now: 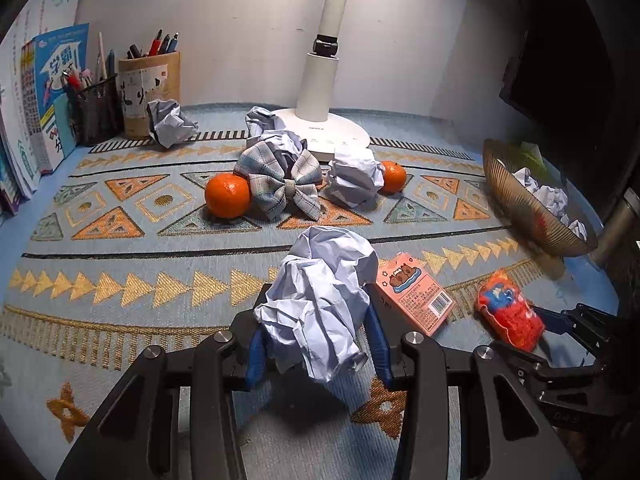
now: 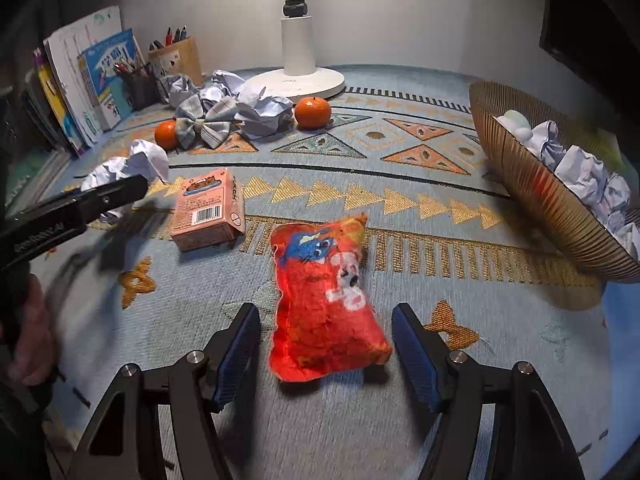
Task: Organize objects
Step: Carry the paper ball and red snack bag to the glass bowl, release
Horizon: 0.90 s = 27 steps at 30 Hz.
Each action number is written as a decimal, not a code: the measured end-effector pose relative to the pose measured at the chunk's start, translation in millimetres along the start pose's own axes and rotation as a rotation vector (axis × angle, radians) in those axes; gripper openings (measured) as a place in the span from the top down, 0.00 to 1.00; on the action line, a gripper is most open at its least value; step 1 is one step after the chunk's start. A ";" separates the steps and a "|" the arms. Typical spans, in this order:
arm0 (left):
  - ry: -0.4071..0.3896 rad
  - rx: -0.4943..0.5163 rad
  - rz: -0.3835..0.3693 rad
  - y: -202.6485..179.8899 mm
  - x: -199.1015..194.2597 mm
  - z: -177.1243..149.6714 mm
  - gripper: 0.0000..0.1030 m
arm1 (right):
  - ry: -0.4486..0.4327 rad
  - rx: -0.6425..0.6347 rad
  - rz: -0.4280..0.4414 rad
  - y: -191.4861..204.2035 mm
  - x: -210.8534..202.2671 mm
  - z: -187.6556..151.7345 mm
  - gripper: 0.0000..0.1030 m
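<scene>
My left gripper (image 1: 316, 342) is shut on a crumpled white paper ball (image 1: 320, 292), which bulges up between its blue pads above the patterned cloth. In the right wrist view that same gripper (image 2: 80, 204) reaches in from the left with the paper ball (image 2: 132, 164) at its tip. My right gripper (image 2: 326, 344) is open and straddles a red plush snack bag (image 2: 320, 300) lying on the cloth; a small gap shows beside its left pad. The ribbed golden bowl (image 2: 532, 196) at the right holds several paper balls.
A pink carton (image 1: 416, 292) lies between the two grippers. Two oranges (image 1: 227, 195) (image 1: 394, 176), a plaid bow (image 1: 280, 188) and more paper balls (image 1: 352, 180) sit before the white lamp base (image 1: 324, 128). Pen holders (image 1: 148, 92) and books (image 1: 40, 100) line the back left.
</scene>
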<state>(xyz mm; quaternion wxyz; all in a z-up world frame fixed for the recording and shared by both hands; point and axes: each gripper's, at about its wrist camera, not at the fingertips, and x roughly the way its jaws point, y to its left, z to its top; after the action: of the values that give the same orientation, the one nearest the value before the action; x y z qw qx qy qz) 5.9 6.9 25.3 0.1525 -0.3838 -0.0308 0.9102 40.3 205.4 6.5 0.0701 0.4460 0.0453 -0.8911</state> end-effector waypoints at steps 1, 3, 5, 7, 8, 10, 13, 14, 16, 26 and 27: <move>0.001 0.002 0.004 -0.5 0.2 0.2 0.62 | -0.003 -0.003 0.000 1.4 -0.1 1.9 0.52; -0.001 0.013 0.016 -3.1 -1.3 0.0 0.62 | -0.020 -0.022 -0.017 2.9 -3.5 3.9 0.65; -0.014 0.034 0.023 -9.8 -6.1 0.3 0.62 | -0.029 -0.003 0.033 -3.4 -9.8 5.0 0.71; -0.020 0.046 -0.002 -20.1 -12.6 4.8 0.62 | -0.054 0.041 0.104 -16.3 -21.6 6.9 0.72; -0.032 0.053 -0.019 -26.9 -17.2 9.3 0.62 | -0.075 0.065 0.129 -25.2 -29.7 8.9 0.73; -0.054 0.070 -0.071 -43.6 -26.7 23.0 0.62 | -0.125 0.111 0.146 -45.3 -47.4 15.3 0.86; -0.102 0.144 -0.098 -76.9 -36.4 45.4 0.62 | -0.185 0.127 0.129 -71.9 -71.9 27.2 0.96; -0.118 0.164 -0.100 -85.1 -38.1 51.4 0.62 | -0.166 0.094 0.148 -76.0 -72.4 30.4 0.96; -0.122 0.152 -0.126 -92.1 -37.2 59.3 0.62 | -0.083 0.059 0.208 -80.8 -62.2 29.9 0.91; -0.029 0.053 -0.121 -78.3 -15.5 39.0 0.62 | 0.070 -0.046 0.168 -29.8 -13.7 -6.9 0.45; -0.029 0.056 -0.118 -77.9 -15.9 38.5 0.62 | 0.065 -0.068 0.135 -25.1 -12.5 -7.0 0.50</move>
<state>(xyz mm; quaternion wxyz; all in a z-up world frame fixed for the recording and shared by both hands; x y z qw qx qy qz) 8.9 78.5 76.8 0.2161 -0.3636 -0.0302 0.9056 49.1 232.2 12.7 0.1436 0.4739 0.0478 -0.8675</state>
